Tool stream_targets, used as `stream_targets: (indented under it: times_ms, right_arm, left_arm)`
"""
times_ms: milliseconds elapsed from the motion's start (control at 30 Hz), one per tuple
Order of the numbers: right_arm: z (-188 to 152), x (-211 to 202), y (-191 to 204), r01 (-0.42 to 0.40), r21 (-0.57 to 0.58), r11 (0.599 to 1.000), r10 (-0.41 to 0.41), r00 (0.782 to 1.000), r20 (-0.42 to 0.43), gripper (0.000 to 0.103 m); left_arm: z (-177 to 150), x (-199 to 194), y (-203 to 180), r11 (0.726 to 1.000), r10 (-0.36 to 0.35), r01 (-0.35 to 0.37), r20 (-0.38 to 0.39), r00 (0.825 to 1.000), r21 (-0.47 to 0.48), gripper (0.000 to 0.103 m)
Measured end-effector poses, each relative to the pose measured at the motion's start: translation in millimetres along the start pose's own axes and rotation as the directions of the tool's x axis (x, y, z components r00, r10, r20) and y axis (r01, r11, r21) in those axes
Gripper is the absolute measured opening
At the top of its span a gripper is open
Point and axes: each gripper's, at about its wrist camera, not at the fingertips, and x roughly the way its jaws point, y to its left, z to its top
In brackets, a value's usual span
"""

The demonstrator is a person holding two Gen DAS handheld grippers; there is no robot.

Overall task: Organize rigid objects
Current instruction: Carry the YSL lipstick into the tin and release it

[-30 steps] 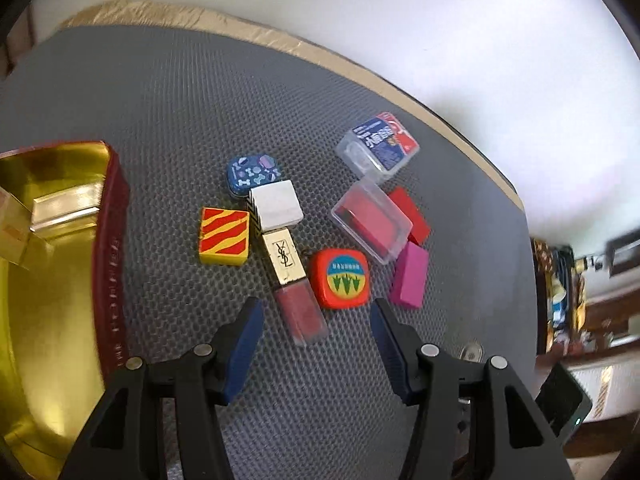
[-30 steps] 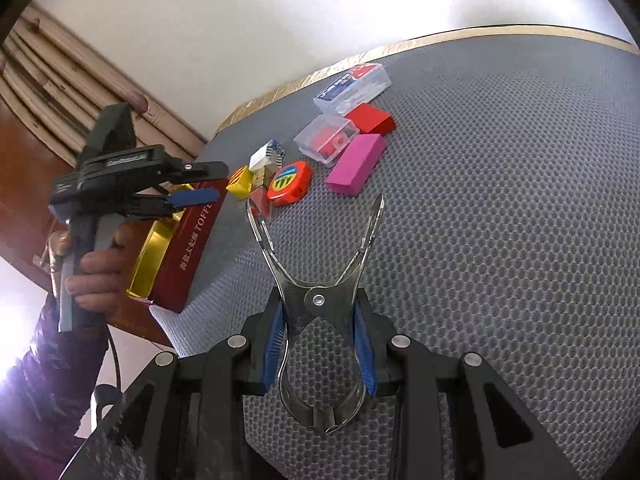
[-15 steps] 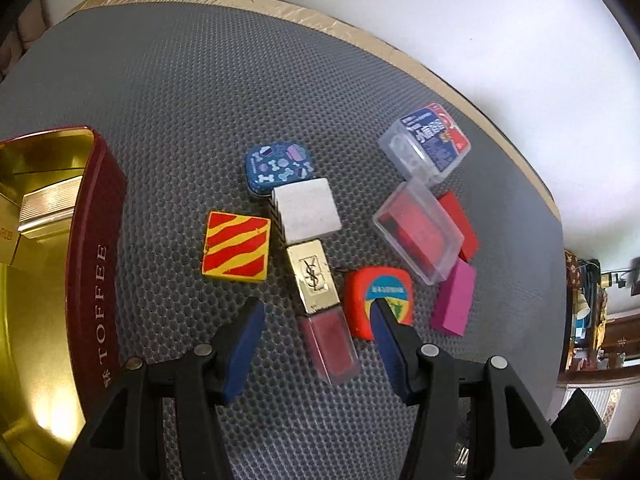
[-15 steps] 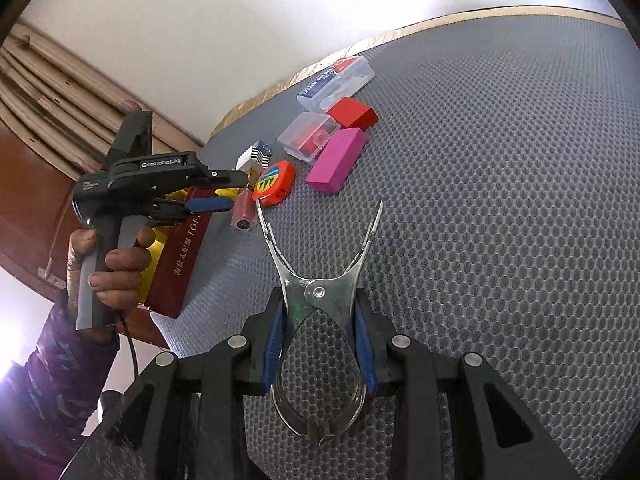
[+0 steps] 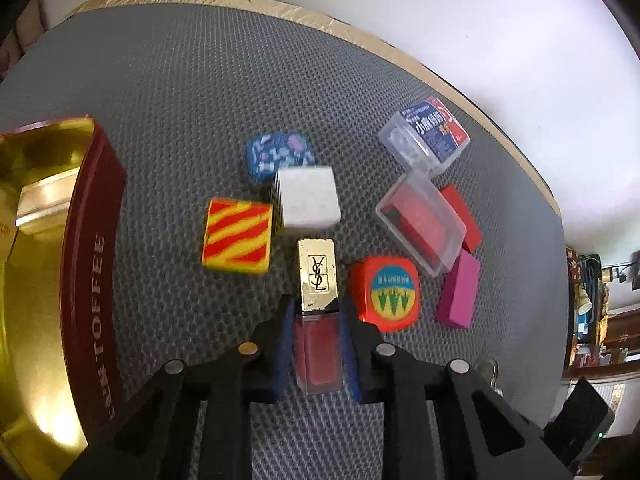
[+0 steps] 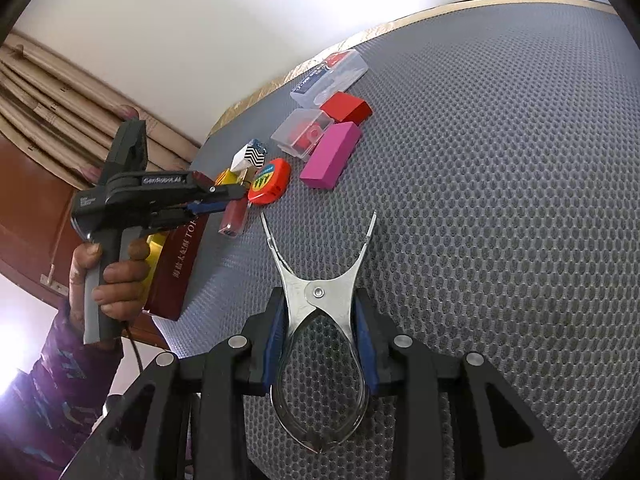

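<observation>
A lip gloss bottle (image 5: 318, 272) with a gold cap and a red glass body lies on the grey mesh mat. My left gripper (image 5: 316, 312) is shut on the red body, its blue pads pressing both sides. In the right wrist view the same left gripper (image 6: 236, 196) reaches down over the lip gloss (image 6: 234, 218), held by a person's hand. My right gripper (image 6: 319, 308) is shut on a metal spring clip (image 6: 318, 292), whose two prongs spread forward above the mat. A red and gold toffee tin (image 5: 90, 280) stands open at the left.
Around the bottle lie a yellow-red striped block (image 5: 237, 240), a white cube (image 5: 308, 196), a blue patterned tin (image 5: 278, 154), an orange tape measure (image 5: 386, 288), a pink block (image 5: 460, 290), a red block (image 5: 460, 212) and two clear boxes (image 5: 422, 224). The mat's gold edge (image 5: 360, 32) runs behind.
My left gripper came down over the lip gloss and its jaws went from wide apart to pressed on the red body. The right gripper still holds the metal clip.
</observation>
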Motion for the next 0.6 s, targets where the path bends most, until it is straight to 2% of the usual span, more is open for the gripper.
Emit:
stream_targets:
  times_ms: [167, 400, 500, 600]
  right_arm:
    - [-1, 0, 1, 0.001, 0.003, 1.0, -0.001, 1.0, -0.003, 0.031]
    - [-4, -1, 7, 0.004, 0.003, 1.0, -0.004, 1.0, 0.002, 0.031]
    - [-3, -5, 12, -0.004, 0.004, 1.0, 0.004, 1.0, 0.013, 0.031]
    - [-3, -8, 18, -0.018, 0.001, 1.0, 0.018, 1.0, 0.023, 0.031]
  left_arm:
    - [-23, -22, 2, 0.999, -0.042, 0.042, -0.006, 0.999, -0.003, 0.022]
    - [-52, -74, 6, 0.997, -0.08, 0.079, 0.048, 0.996, 0.025, 0.022]
    - [-54, -98, 17, 0.998, -0.062, 0.061, 0.089, 0.994, 0.012, 0.022]
    - [-54, -123, 43, 1.0, -0.013, 0.015, 0.128, 0.992, -0.011, 0.022]
